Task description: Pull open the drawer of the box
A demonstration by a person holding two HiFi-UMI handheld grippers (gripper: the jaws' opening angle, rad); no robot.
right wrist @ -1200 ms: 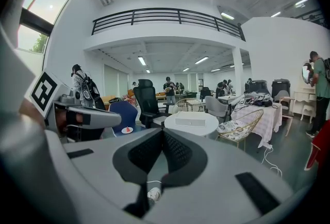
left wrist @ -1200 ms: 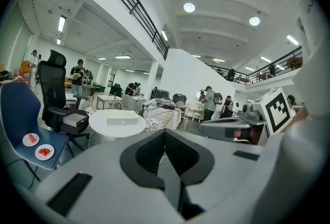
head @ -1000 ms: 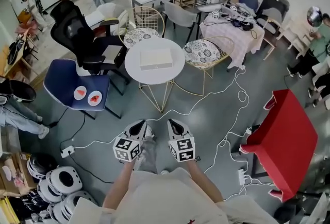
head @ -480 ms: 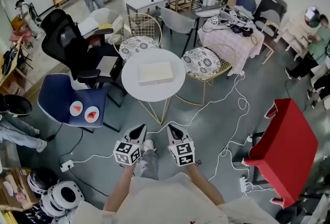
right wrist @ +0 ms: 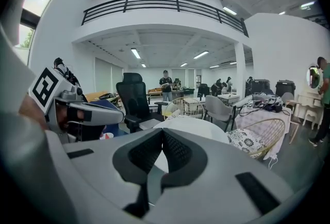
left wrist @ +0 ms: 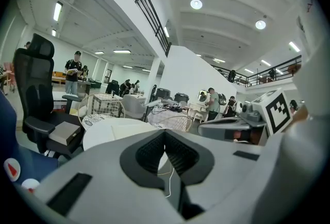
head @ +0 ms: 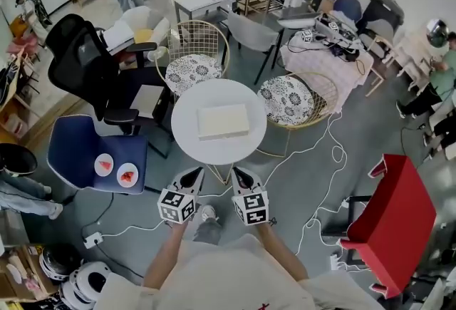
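Hovering just short of the table (head: 187,137), both shut on nothing, the left gripper (head: 191,177) and right gripper (head: 240,177) face the box (head: 223,121) at the table's middle, where an unbraced drawer pull would likely drag the whole box toward the table's near edge.

Bright, even ceiling lights (left wrist: 196,4), soft shadows, strong fisheye w/ dark corners.

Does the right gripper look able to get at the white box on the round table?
Probably yes: the right gripper hangs at the round table's near rim, and only bare tabletop lies between it and the white box. Its jaws are shut, though.
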